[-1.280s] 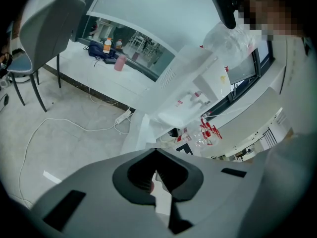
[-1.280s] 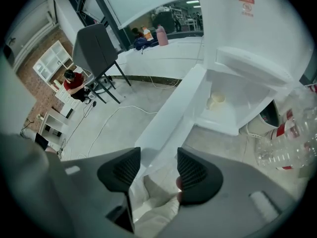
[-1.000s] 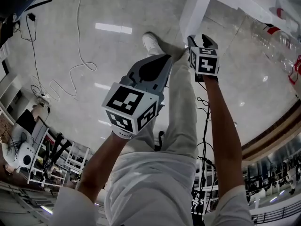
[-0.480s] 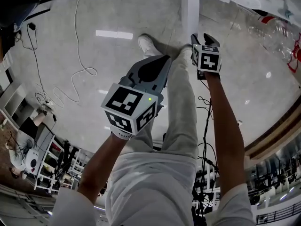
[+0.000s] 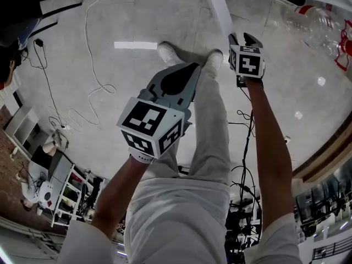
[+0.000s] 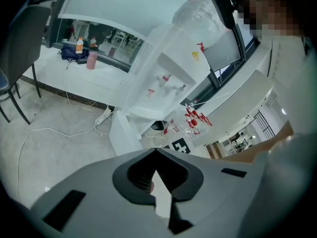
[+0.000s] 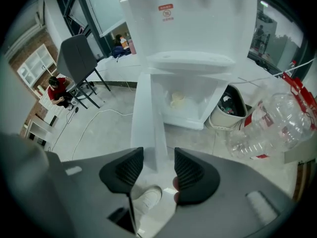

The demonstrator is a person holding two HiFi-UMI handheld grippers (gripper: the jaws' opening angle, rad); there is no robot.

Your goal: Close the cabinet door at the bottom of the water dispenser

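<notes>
On the right gripper (image 7: 158,157) the fingers stand apart and have just been closing in. The free edge of the cabinet door (image 7: 148,113) runs between them with a sliver of gap beside one pad, so it looks not yet clamped. The left gripper (image 6: 156,150) hangs aside, fingers together on nothing.

The door stands swung wide from the foot of the water dispenser (image 7: 193,24) — the step in hand is taking hold of it. Next, I judge, the edge must be pinched and swept round to the dispenser's front until flush.

The open cabinet (image 7: 210,103) under the dispenser holds one pale yellowish thing (image 7: 178,99) I cannot name. A bin (image 7: 217,119) right of the dispenser holds dark rubbish (image 7: 232,105) — beyond it lies a clear bottle (image 7: 270,125), empty.
</notes>
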